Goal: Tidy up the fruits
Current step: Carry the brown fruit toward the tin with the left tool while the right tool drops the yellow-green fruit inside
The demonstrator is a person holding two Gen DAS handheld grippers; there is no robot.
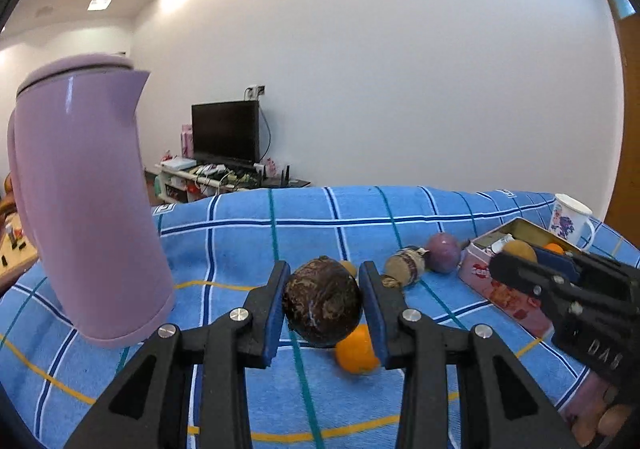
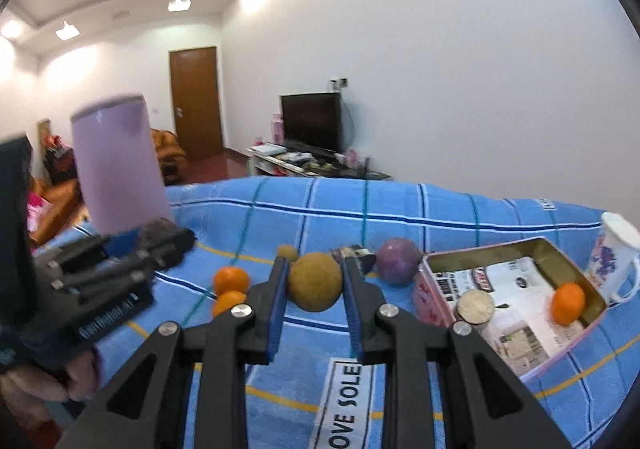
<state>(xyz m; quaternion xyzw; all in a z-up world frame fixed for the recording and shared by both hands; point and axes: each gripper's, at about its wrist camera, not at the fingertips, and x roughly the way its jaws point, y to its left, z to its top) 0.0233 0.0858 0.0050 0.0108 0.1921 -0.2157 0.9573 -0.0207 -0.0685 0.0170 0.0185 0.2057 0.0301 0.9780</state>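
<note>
Both grippers grip fruit: the left gripper (image 1: 324, 309) clamps a dark fruit (image 1: 322, 301), the right gripper (image 2: 314, 291) a tan fruit (image 2: 315, 281), with the tin (image 2: 516, 249) at two o'clock, nearer the right.

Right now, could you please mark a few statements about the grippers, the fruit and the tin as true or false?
1. The left gripper grips a dark brown round fruit. True.
2. The right gripper is open and empty. False: it is shut on a yellow-brown round fruit.
3. The pink tin holds an orange. True.
4. The purple round fruit lies inside the tin. False: it sits on the blue checked cloth beside it.
5. The lilac jug lies on its side. False: it stands upright.
</note>
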